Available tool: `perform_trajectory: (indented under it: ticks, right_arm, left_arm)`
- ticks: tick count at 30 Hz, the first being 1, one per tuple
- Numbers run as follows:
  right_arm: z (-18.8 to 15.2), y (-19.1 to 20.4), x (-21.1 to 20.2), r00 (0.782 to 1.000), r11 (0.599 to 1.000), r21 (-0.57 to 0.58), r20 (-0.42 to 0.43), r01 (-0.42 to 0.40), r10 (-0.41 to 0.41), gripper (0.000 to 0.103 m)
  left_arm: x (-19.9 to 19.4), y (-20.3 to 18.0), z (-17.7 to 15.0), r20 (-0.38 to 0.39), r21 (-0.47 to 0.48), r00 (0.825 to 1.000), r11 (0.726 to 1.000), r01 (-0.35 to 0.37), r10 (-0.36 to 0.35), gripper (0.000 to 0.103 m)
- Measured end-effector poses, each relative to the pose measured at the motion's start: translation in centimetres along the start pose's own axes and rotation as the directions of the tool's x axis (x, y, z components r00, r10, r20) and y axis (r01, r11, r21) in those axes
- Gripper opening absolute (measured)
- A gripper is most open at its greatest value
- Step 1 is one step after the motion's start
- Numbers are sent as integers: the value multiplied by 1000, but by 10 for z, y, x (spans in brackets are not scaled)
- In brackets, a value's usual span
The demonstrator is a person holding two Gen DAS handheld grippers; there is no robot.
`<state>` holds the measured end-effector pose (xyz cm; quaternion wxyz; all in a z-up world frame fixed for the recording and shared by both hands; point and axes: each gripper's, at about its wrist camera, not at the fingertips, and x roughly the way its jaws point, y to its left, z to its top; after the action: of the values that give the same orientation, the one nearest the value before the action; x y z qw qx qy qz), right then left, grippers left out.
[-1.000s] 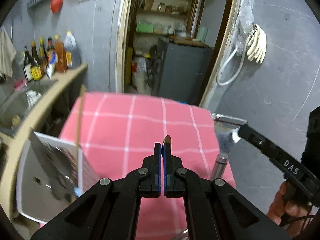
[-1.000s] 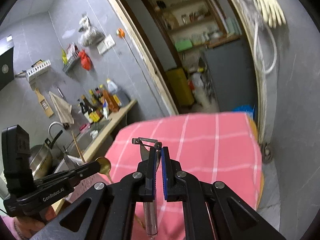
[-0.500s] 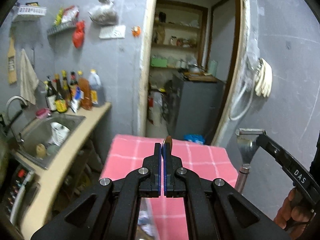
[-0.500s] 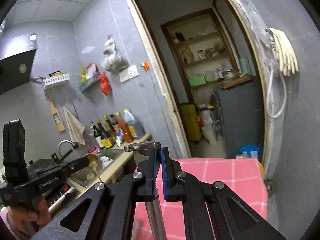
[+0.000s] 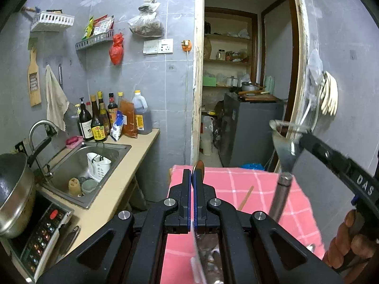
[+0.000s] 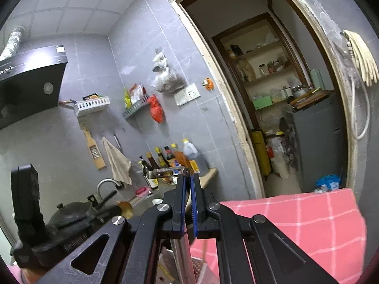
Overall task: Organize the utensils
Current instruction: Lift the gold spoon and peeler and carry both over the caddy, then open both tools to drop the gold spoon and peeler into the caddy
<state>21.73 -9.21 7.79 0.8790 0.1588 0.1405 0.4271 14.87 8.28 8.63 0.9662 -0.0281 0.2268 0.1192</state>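
Steel peeler [image 6: 165, 172] sits clamped in our right gripper [image 6: 187, 184]; our left gripper [image 5: 191, 177] clamps a spoon [image 5: 198, 165] above the pink-clothed desk [image 5: 248, 189]

Pink-checked table [image 5: 236, 184] ahead mostly bare; chopstick [image 5: 245, 198] lying there; counter [image 5: 132, 165] crowds left.

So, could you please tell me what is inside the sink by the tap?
The sink holds a white utensil basket, a yellowish sponge and a round scrubber. The basket's contents and the basin floor beneath these items are hidden.
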Motion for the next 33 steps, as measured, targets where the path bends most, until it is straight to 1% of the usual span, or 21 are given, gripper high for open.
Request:
perform_trajectory:
  ticks: [4, 7, 10, 14, 19, 23, 25, 28, 30, 33]
  right_arm:
    - [-19, 0, 15, 1000, 999, 27, -1, -31, 31, 5]
    - [-35, -5, 24, 999, 999, 39, -28, -26, 27, 5]
    - [-51, -10, 30, 998, 999, 52, -66, -10, 13, 5]
    - [-65, -16, 30, 995, 998, 55, -104, 5, 1, 5]
    - [-74, -18, 26, 991, 998, 54, -131, 11, -3, 5]
    - [-77, -13, 25, 987, 1000, 29, -162, 4, 0, 5]
    - [-79, -11, 25, 984, 1000, 17, -176, 5, -2, 5]
    - [-82, -9, 25, 980, 1000, 6, -198, 7, -6, 7]
    - [-82, -9, 27, 976, 1000, 6, -216, 11, -9, 8]
    - [-83, -9, 27, 969, 1000, 8, -247, 14, -12, 10]
  left_arm:
    - [7, -3, -16, 14, 71, 1000, 997, -11, 10, 0]
    - [13, -3, -26, 13, 105, 1000, 994, -12, 11, 0]
    - [15, 0, -32, 21, 113, 1000, 994, -6, 4, 0]
    - [19, 1, -36, 9, 132, 1000, 991, 17, -18, 0]
    - [27, -2, -43, -35, 146, 998, 988, 49, -45, 0]
    - [32, 0, -49, -78, 119, 994, 989, 83, -74, 0]
    - [32, 3, -51, -97, 86, 990, 990, 109, -101, 0]
    - [34, 11, -52, -137, 9, 977, 986, 165, -162, 0]
    - [34, 15, -52, -145, -32, 971, 982, 186, -188, 1]
    - [32, 18, -50, -160, -74, 965, 978, 197, -206, 2]
